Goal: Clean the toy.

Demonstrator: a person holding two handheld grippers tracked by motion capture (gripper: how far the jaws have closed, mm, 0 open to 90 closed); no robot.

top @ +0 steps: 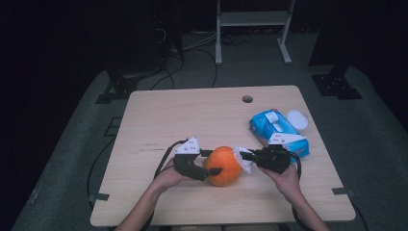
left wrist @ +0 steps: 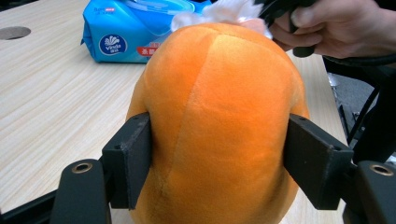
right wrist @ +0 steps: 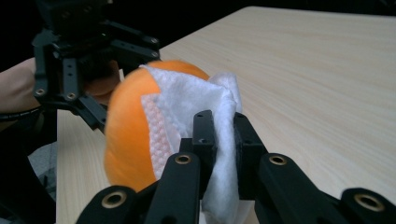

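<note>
Orange plush ball (top: 223, 165) sitting on the tabletop (top: 163, 115), near-centre, a bit toward the near edge. Clamped from its left side by the left gripper (top: 211, 168), one jaw pressed into each flank in the left gripper view (left wrist: 215, 135), so grasping the ball and pinning it in place. Looks rounder than long, maybe slightly taller than wide, hard to call from these angles.

White wipe (top: 243, 159) draped over the ball's right shoulder, pinched tight between the jaws of the right gripper (top: 246, 156); clenched on the wipe in the right gripper view (right wrist: 219, 126), cloth spread over the orange surface (right wrist: 130, 126).

So the key bit: ball lying left of the right jaws and touching the wipe, left jaws opposite across the ball. Next stroke probably dragging the wipe across the top or right face, pushing against the left grip.

Blue tissue pack (top: 276, 130) farther right and beyond, just beside the right hand (top: 288, 180), clear of the wiping path.
</note>
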